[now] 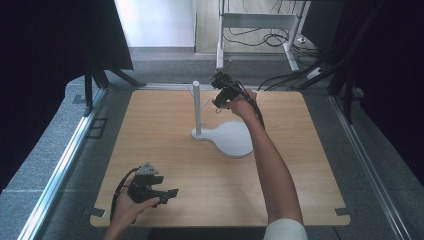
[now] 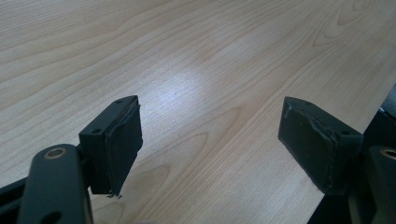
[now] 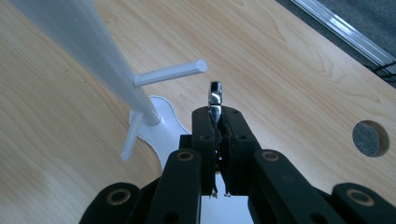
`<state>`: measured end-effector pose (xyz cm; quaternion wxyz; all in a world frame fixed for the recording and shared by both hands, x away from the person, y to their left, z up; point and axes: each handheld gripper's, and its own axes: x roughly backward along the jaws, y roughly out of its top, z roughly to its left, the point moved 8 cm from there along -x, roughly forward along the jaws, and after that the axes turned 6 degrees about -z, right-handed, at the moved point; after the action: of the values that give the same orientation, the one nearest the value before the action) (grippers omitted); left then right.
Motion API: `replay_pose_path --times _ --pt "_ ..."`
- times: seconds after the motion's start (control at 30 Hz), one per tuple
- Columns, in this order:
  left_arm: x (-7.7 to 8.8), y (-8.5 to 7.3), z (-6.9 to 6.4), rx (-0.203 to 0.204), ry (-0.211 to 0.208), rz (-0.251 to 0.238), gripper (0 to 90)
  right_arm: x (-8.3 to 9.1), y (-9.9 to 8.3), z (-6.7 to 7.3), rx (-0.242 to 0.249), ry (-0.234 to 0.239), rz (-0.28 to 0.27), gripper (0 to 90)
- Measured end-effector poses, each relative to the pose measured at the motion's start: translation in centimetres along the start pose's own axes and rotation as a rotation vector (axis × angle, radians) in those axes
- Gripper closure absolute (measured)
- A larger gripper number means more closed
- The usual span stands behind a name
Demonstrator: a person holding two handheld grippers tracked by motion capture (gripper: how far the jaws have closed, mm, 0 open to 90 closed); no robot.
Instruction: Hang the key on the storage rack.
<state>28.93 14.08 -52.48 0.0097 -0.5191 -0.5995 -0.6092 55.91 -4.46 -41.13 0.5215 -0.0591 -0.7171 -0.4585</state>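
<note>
On the left of the high view, the left tool (image 1: 169,192) is held low over the near-left part of the light wooden counter (image 1: 165,145), close to its front edge, by the person's left hand (image 1: 131,202). In the left gripper view its two black jaws stand wide apart, released, with bare wood grain between the pads (image 2: 122,144) and nothing held. A broad stretch of open counter runs from this tool toward the middle and far left, with no objects on it. Beyond the left edge lies a metal rail (image 1: 65,160) on grey floor.

Near the centre stands a white plastic stand with a rounded flat base (image 1: 231,139) and an upright post (image 1: 197,107) carrying short side pegs. In the right gripper view one white peg (image 3: 170,73) juts from the post just beside the tool tip, and another angles down near the base.

To the right of the post, the right tool (image 1: 218,86) is raised above the far part of the counter, the forearm (image 1: 272,167) reaching across from the near-right. Its jaws are clenched on a small shiny metal piece (image 3: 215,97), which sticks up from between the pads; what it is cannot be told. A round hole (image 3: 371,138) pierces the counter near its right edge in that view. The near-right counter is open.
</note>
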Motion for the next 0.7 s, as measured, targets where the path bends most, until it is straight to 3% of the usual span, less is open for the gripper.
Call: replay_pose_path --times 0.33,0.7 --pt "0.1 0.0 0.3 0.006 0.005 -0.002 22.2 -0.4 0.7 -0.5 -0.018 -0.002 -0.003 85.0" --pt "0.2 0.0 0.3 0.006 0.005 -0.006 22.2 -0.6 1.6 0.4 -0.006 0.005 -0.015 85.0"
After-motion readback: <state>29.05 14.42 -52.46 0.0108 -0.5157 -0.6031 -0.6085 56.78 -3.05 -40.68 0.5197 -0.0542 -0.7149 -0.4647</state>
